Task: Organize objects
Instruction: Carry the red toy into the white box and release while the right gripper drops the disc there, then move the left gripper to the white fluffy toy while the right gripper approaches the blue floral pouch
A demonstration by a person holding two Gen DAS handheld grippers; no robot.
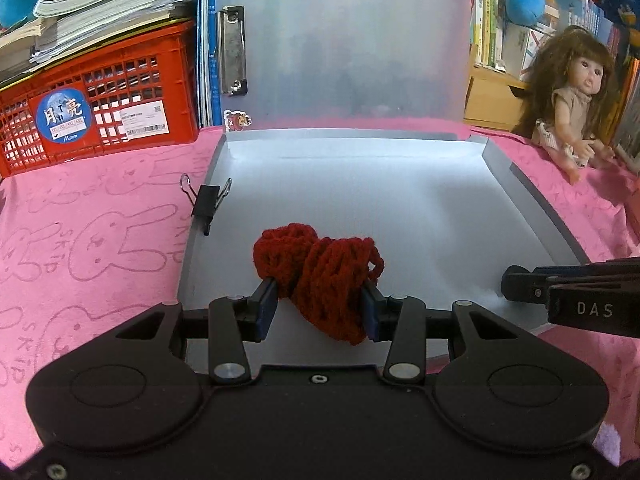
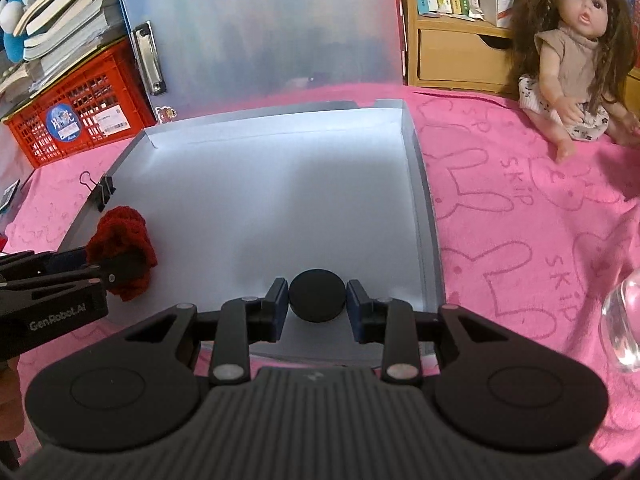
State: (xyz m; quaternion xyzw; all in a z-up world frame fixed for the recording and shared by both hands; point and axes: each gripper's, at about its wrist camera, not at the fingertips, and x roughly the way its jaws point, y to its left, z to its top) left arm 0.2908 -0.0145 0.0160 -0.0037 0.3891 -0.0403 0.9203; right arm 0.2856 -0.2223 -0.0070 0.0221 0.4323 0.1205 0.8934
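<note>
Left wrist view is showing the left gripper (image 1: 320,300) pinching a red yarn bundle (image 1: 320,276) between its blue pads (image 1: 266,304), low in the middle of the frame. The yarn is bulging above the pads and hanging a little below them, over the near part of a grey tray (image 1: 360,200). A black binder clip (image 1: 206,200) is sitting on the tray's left rim, left of centre. Behind the tray a frosted clipboard (image 1: 352,52) is standing upright, its metal clamp at the upper left. A red crate (image 1: 100,104) is sitting at the left on a pink cloth (image 1: 100,248), with books stacked on top of it. A doll (image 1: 568,96) is sitting at the right edge. The right gripper's finger is poking in at the lower right.

Right wrist view is showing the right gripper (image 2: 317,304) pinching a black disc (image 2: 317,296) (round, puck-like) between its pads, at lower centre over the tray's (image 2: 424,208) near edge. The left gripper (image 2: 120,266) is coming in from the lower left, closed on the yarn (image 2: 120,232) over the tray's left side, just below the clip (image 2: 103,193). The doll (image 2: 576,52) is sitting at the upper right on the cloth (image 2: 520,220), in front of a wooden shelf of books. A clear glass object is showing at the right edge, too cut off to identify.
</note>
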